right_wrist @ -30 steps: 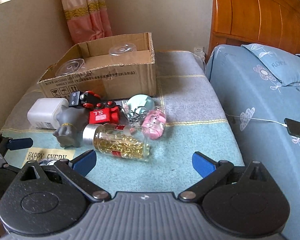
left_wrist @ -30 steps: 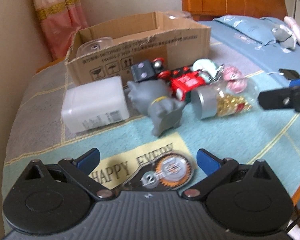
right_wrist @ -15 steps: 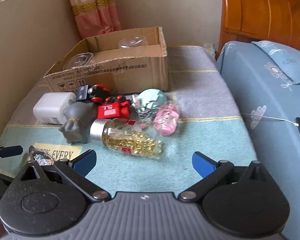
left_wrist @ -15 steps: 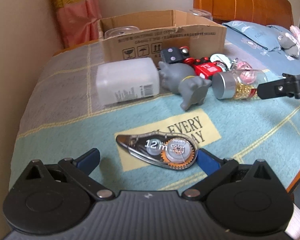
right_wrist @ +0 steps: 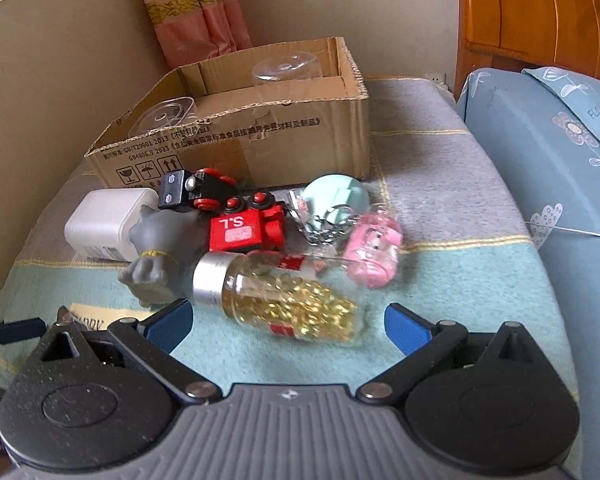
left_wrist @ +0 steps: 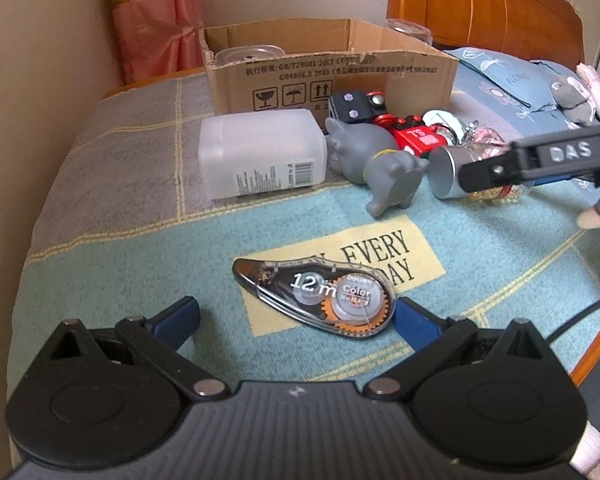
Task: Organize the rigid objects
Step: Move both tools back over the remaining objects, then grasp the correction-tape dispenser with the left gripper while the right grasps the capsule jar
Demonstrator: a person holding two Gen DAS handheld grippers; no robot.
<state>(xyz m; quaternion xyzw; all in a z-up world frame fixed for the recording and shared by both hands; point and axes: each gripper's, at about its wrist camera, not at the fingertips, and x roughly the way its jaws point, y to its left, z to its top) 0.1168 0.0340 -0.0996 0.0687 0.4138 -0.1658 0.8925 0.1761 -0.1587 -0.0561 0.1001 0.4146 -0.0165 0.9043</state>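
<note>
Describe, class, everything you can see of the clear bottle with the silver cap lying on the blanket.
The clear bottle with the silver cap looks like glass or hard plastic. It is partly filled with small golden capsules and carries a red label. It lies on its side on the teal blanket, cap pointing toward the grey animal figurine, which it seems to touch. It lies just ahead of the open right claw, ungripped.
</note>
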